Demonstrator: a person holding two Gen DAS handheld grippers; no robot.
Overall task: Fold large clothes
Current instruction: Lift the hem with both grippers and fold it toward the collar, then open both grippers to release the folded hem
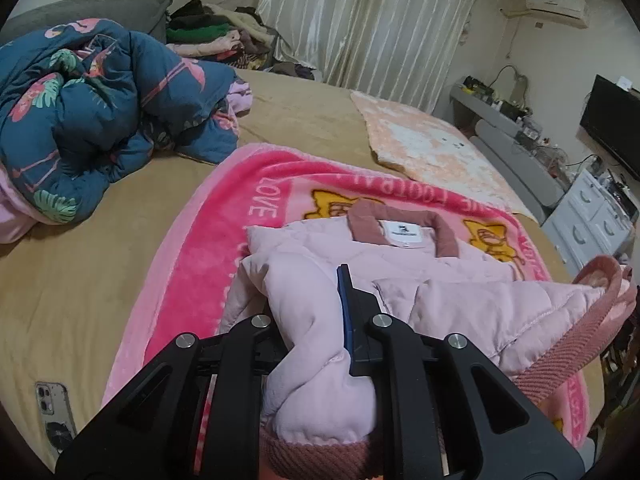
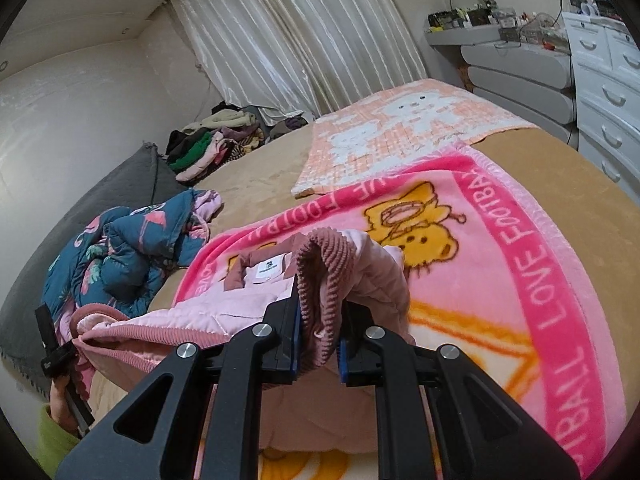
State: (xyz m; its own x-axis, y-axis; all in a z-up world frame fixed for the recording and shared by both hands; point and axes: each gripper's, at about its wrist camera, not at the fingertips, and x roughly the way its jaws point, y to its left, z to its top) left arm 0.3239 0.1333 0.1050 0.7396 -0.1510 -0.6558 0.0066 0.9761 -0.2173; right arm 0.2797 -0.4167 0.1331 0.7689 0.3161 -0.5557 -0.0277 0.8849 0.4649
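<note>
A home bedroom: bed [image 1: 100, 280], curtains [image 1: 372, 20], dresser [image 2: 608, 92], wall air conditioner [image 1: 558, 4].

Bed w/ tan cover [image 1: 100, 280], pale curtains [image 1: 372, 20], wall AC [image 1: 558, 4], white drawers [image 2: 608, 92], TV [image 1: 612, 124]

Right tongs [image 2: 318, 334] clamped on the ribbed hem of a pink jacket [image 2: 224, 312], fabric bunched between the pads. Jacket collar with label beyond, left of the tongs. Under and right of them, pink blanket [image 2: 520, 264] on the bed [image 2: 560, 168]. Far left, the left tongs [image 2: 52, 344] also hold the hem. Blue quilt [image 2: 120, 256] beyond those.
</note>
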